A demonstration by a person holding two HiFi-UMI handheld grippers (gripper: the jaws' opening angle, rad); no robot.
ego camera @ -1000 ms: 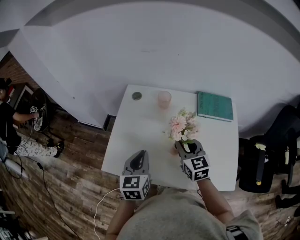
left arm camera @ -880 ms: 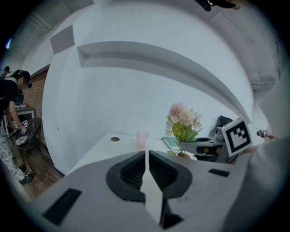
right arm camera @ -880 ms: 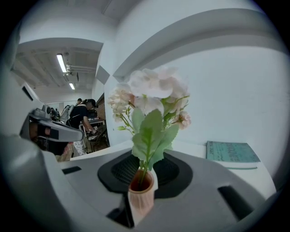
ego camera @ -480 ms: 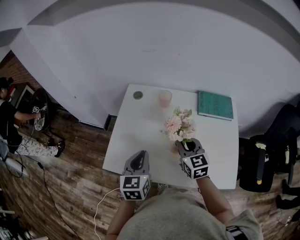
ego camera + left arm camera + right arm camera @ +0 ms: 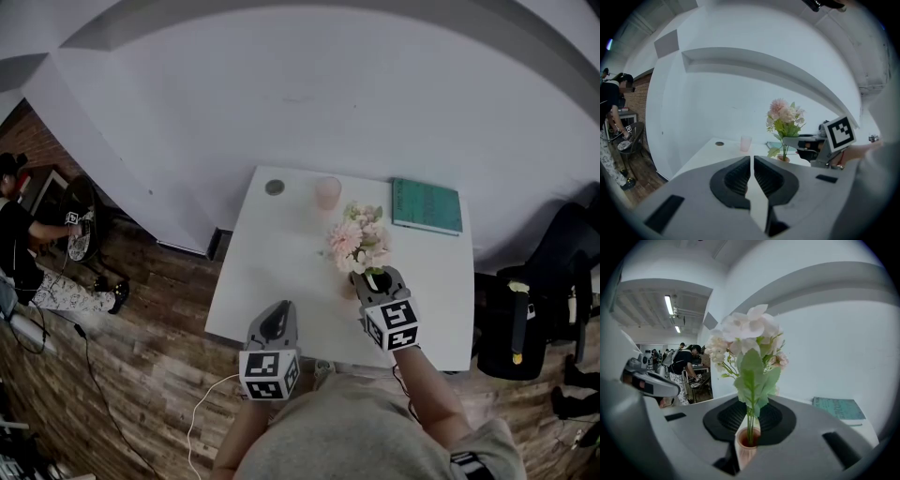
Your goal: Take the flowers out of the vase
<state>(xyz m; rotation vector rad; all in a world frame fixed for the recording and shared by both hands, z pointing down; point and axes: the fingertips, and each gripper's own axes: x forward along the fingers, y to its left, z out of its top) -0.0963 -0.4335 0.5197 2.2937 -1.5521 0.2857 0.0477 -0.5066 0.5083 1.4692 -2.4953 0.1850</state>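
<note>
Pale pink flowers [image 5: 356,242] on green leafy stems, bunched, stand up near the middle of a square white bench [image 5: 272,281], a little toward 3 o'clock. Stem ends sit inside the mouth of a small terracotta-coloured vase [image 5: 746,448]. The vase stands upright on the bench, directly under the bunch.

Right gripper [image 5: 375,279]: comes in from 6 o'clock, below the blooms. Its fingers have just been closing and are clamped on the green stems, just above the vase rim. The vase itself shows low in the gap between the two fingers; cannot tell whether they touch it.

Left gripper [image 5: 275,323]: hangs over the bench's 6 o'clock edge, at 8 o'clock from the flowers and well apart from them. Fingers drawn together with only a thin slit between the ribbed pads; nothing held.

Other things on the bench:
- translucent pink cup [image 5: 327,193], upright, at 12 o'clock by the far edge, near the bunch's top
- teal rectangular book [image 5: 427,206], lying flat in the 1 o'clock corner
- small grey round disc [image 5: 274,187], in the 11 o'clock corner

Wood-plank floor [image 5: 141,309] around the bench; white wall behind it.
</note>
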